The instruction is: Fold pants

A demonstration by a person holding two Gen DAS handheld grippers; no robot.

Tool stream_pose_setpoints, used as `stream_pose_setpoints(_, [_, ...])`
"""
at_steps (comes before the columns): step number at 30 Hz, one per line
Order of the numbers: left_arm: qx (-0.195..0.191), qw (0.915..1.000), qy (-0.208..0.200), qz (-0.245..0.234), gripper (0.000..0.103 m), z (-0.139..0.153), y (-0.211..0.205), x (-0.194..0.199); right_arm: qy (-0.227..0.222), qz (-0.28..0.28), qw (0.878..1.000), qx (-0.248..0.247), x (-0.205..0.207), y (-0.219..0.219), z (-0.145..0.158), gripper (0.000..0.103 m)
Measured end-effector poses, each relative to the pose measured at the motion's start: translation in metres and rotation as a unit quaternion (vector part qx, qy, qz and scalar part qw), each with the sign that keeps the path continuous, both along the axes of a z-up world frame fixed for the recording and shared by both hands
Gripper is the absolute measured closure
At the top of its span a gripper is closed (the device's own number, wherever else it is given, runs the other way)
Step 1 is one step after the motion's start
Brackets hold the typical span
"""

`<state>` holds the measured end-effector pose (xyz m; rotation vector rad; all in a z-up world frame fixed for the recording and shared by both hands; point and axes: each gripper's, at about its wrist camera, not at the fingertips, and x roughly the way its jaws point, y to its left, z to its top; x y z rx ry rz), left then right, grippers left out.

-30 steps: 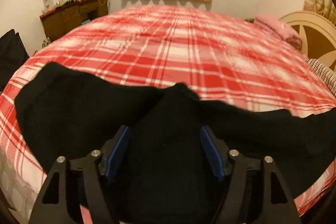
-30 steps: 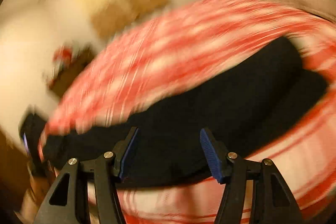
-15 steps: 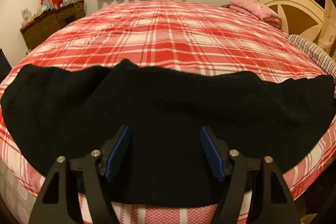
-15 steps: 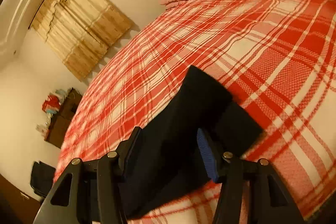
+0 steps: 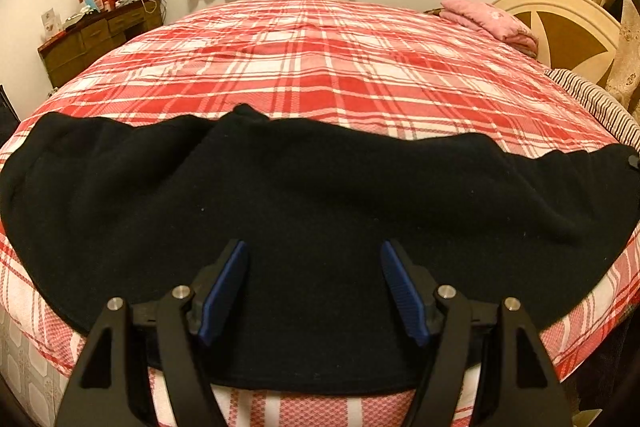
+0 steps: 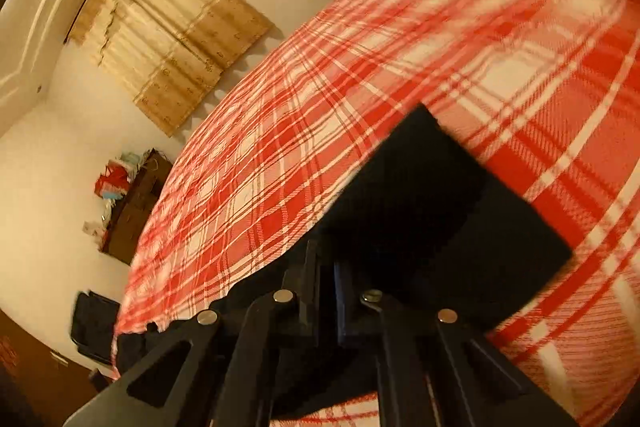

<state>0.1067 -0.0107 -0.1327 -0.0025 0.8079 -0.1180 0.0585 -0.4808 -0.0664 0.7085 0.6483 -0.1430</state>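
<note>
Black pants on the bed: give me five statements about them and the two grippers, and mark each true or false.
1. The pants lie on a red plaid bedspread. True.
2. The left gripper has its jaws shut. False: they stand apart above the pants.
3. The right gripper has its jaws closed together at the pants' edge. True.
4. A pink folded blanket lies near the headboard. True.
5. The pants are blue. False: black.
</note>
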Motion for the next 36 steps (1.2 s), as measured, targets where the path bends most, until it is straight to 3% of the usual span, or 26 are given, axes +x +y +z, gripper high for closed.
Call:
stream_pose_setpoints(3, [-0.002,1.0000,0.000,0.000,0.030,0.000,0.001,0.000,0.000,-0.005,1.000,-0.011,-0.012,0.008,0.013,0.098])
stream_pose_setpoints(6, [-0.002,1.0000,0.000,0.000,0.030,0.000,0.000,0.000,0.032,-0.004,0.995,-0.092,-0.023,0.021,0.015,0.097])
stream_pose_setpoints(7, [-0.001,1.0000,0.000,0.000,0.030,0.000,0.000,0.000,0.035,0.003,0.995,-0.096,-0.024,0.021,0.010,0.097])
stream_pose_setpoints(9, [0.001,1.0000,0.000,-0.002,0.030,0.001,0.000,0.000,0.027,0.007,0.999,-0.043,-0.031,0.005,-0.004,0.095])
stream_pose_setpoints(10, [0.003,1.0000,-0.001,-0.003,0.030,0.001,-0.002,0.000,0.019,0.003,1.000,0.007,-0.033,-0.008,-0.013,0.094])
stream_pose_setpoints(12, [0.004,1.0000,-0.001,-0.004,0.030,0.001,-0.002,-0.001,-0.014,-0.011,0.997,0.074,-0.040,-0.026,-0.020,0.081])
stream_pose_setpoints(15, [0.003,1.0000,0.000,-0.004,0.030,0.001,-0.002,-0.001,-0.070,-0.039,0.990,0.112,-0.052,-0.048,-0.017,0.061])
stream_pose_setpoints(17, [0.005,1.0000,0.000,-0.003,0.029,0.000,-0.003,-0.001,-0.090,-0.058,0.986,0.125,-0.056,-0.059,-0.012,0.054])
stream_pose_setpoints(19, [0.008,1.0000,0.000,-0.003,0.029,0.000,-0.005,0.000,-0.090,-0.058,0.987,0.119,-0.054,-0.065,-0.006,0.054])
stream_pose_setpoints(24, [0.010,0.9999,-0.001,-0.001,0.028,-0.001,-0.006,0.000,0.000,-0.028,0.997,0.071,-0.023,-0.056,-0.005,0.054])
stream_pose_setpoints(27, [0.010,0.9999,-0.001,-0.001,0.028,-0.001,-0.006,0.000,0.026,-0.009,0.999,0.033,-0.009,-0.048,-0.004,0.054])
stream_pose_setpoints(29, [0.012,0.9999,-0.001,-0.002,0.028,-0.001,-0.007,0.000,0.051,-0.002,0.998,0.033,0.001,-0.050,-0.010,0.054])
stream_pose_setpoints(33, [0.013,0.9999,-0.001,-0.002,0.028,0.000,-0.007,0.000,0.058,0.015,0.998,0.032,0.015,-0.057,-0.009,0.055])
stream_pose_setpoints(34, [0.015,0.9999,0.000,-0.001,0.028,0.000,-0.008,0.000,0.059,0.018,0.998,0.017,0.018,-0.054,-0.005,0.060])
stream_pose_setpoints(35, [0.017,0.9999,0.000,0.000,0.028,0.000,-0.008,0.001,0.064,0.031,0.997,-0.005,0.023,-0.048,0.001,0.084])
stream_pose_setpoints(36, [0.018,0.9998,0.000,0.001,0.028,0.001,-0.009,0.001,0.062,0.043,0.997,-0.012,0.025,-0.043,0.005,0.092])
